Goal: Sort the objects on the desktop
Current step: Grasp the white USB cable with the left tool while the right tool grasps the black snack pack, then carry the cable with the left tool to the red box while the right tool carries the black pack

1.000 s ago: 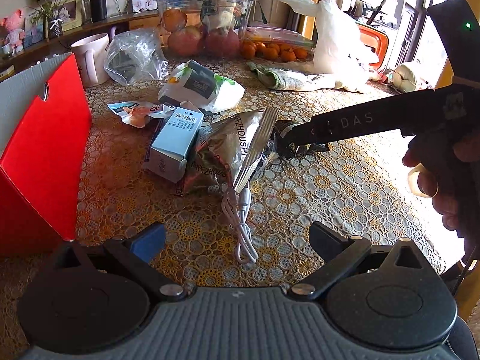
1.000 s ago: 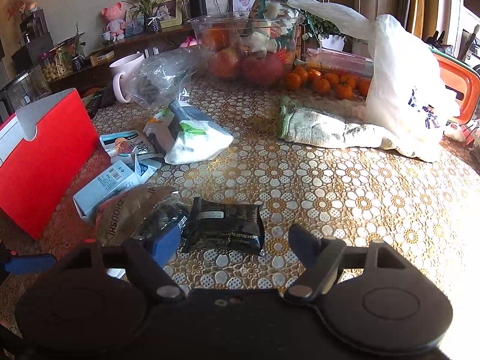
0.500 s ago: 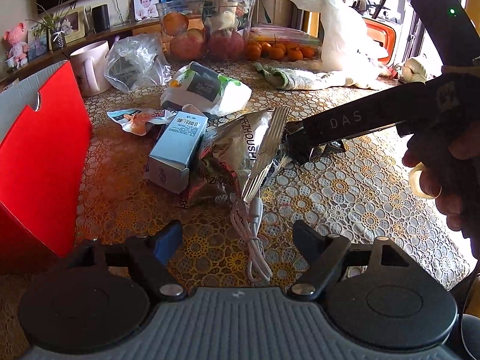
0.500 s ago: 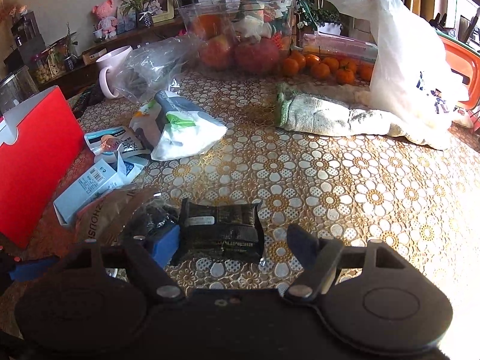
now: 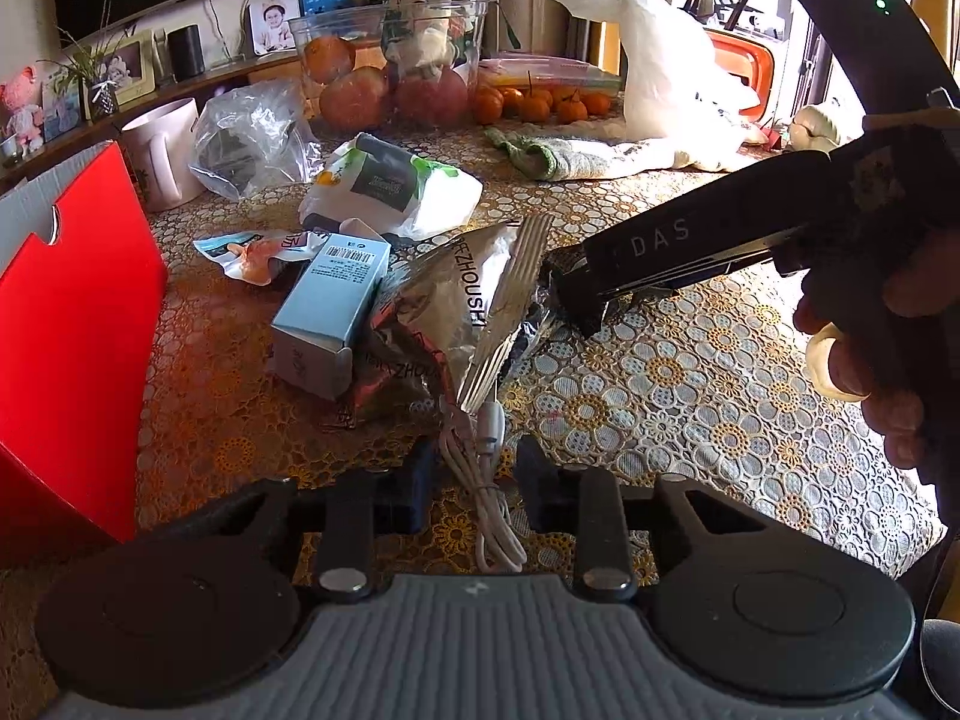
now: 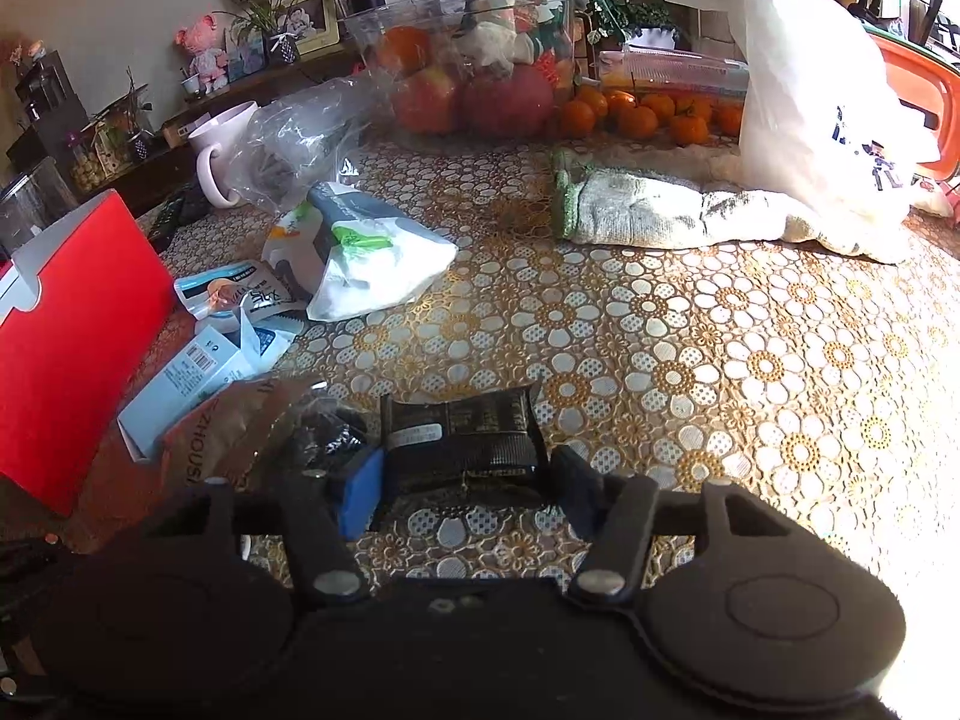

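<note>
In the left wrist view my left gripper (image 5: 477, 489) stands low over a coiled white cable (image 5: 486, 498). Its jaws are closing, the cable runs between them, and a thin gap shows on each side. A silver foil snack bag (image 5: 462, 312) and a pale blue carton (image 5: 330, 306) lie just beyond. In the right wrist view my right gripper (image 6: 465, 489) is closing on a black packet (image 6: 459, 441) lying flat on the lace tablecloth (image 6: 720, 360). The blue pad (image 6: 360, 495) and the other finger meet the packet's two sides. The left wrist view shows that gripper (image 5: 570, 300) reaching in beside the foil bag.
A red box (image 5: 72, 324) stands at the left. Farther back are a white wrapped pouch (image 5: 390, 192), a torn sachet (image 5: 252, 246), a clear bag (image 5: 252, 144), a mug (image 5: 162, 150), a fruit bowl (image 6: 480, 72), tangerines (image 6: 648, 111), a glove (image 6: 648, 213) and a white plastic bag (image 6: 810, 96).
Both grippers' fingers have drawn inward. The left pair now flanks the white cable closely. The right pair has come in against the black packet, which sits nearer the gripper than before.
</note>
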Demonstrator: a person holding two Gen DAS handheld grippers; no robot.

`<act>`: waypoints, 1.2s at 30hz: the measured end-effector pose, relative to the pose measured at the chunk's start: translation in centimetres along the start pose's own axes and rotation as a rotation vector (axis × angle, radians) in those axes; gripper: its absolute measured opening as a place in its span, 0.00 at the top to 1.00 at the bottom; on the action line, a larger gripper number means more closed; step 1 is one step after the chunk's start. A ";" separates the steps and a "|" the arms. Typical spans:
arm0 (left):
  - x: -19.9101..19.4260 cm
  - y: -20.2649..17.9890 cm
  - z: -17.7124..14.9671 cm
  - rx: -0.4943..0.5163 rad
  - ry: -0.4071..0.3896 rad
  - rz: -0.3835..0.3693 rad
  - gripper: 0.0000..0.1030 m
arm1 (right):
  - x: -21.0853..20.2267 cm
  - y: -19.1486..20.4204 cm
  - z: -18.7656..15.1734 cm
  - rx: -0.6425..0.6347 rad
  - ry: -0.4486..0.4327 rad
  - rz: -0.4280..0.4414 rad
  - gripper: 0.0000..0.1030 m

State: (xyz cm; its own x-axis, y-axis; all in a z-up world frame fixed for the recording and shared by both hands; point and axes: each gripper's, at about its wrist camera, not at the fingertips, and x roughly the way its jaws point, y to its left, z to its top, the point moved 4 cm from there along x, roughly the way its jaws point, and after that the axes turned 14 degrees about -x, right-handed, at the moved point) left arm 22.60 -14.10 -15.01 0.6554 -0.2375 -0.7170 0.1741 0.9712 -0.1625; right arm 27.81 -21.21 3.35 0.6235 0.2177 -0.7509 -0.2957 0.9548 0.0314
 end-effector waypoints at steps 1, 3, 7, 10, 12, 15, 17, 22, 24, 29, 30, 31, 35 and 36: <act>0.0 -0.1 0.0 0.004 0.001 -0.003 0.81 | 0.0 0.0 0.0 0.001 0.000 0.000 0.43; 0.0 -0.3 0.0 0.014 0.002 0.000 0.84 | -0.2 0.1 0.0 0.001 -0.003 -0.001 0.44; 0.0 -0.1 0.1 0.009 0.010 -0.004 0.86 | -0.7 0.1 -0.1 0.002 -0.006 -0.002 0.46; -0.2 -0.1 0.2 0.004 0.007 -0.011 0.89 | -1.2 0.3 -0.2 -0.007 -0.007 -0.003 0.47; -0.4 -0.1 0.2 0.005 0.004 -0.010 0.90 | -1.6 0.4 -0.4 -0.016 -0.001 -0.006 0.48; -0.6 -0.1 0.1 0.003 0.005 -0.015 0.92 | -2.3 0.7 -0.8 -0.026 0.003 -0.008 0.48; -0.8 0.0 0.0 -0.005 0.009 -0.017 0.92 | -2.8 0.7 -1.0 -0.028 0.004 -0.008 0.48; -1.3 0.3 -0.4 -0.023 0.020 -0.023 0.92 | -4.1 0.8 -1.7 -0.024 0.007 -0.004 0.48; -1.6 0.4 -0.6 -0.026 0.023 -0.024 0.92 | -4.7 0.9 -2.0 -0.027 0.004 -0.003 0.48; -2.4 0.7 -1.1 -0.055 0.036 -0.037 0.92 | -6.0 1.2 -2.7 -0.031 0.001 -0.001 0.48; -2.6 0.7 -1.2 -0.055 0.036 -0.038 0.92 | -6.2 1.2 -2.8 -0.031 0.001 0.000 0.48; -2.8 0.8 -1.3 -0.054 0.036 -0.037 0.92 | -6.4 1.3 -2.9 -0.031 0.002 0.003 0.48; -3.6 1.4 -1.6 -0.071 0.041 -0.037 0.92 | -7.5 1.9 -3.4 -0.037 -0.004 0.019 0.48; -3.8 1.5 -1.6 -0.073 0.042 -0.035 0.92 | -7.8 2.1 -3.4 -0.039 -0.004 0.024 0.48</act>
State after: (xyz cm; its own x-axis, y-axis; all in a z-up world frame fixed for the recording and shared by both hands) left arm 19.20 -11.68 -13.62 0.6186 -0.2714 -0.7374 0.1412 0.9616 -0.2354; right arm 19.86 -21.58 6.97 0.6189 0.2416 -0.7474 -0.3387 0.9406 0.0236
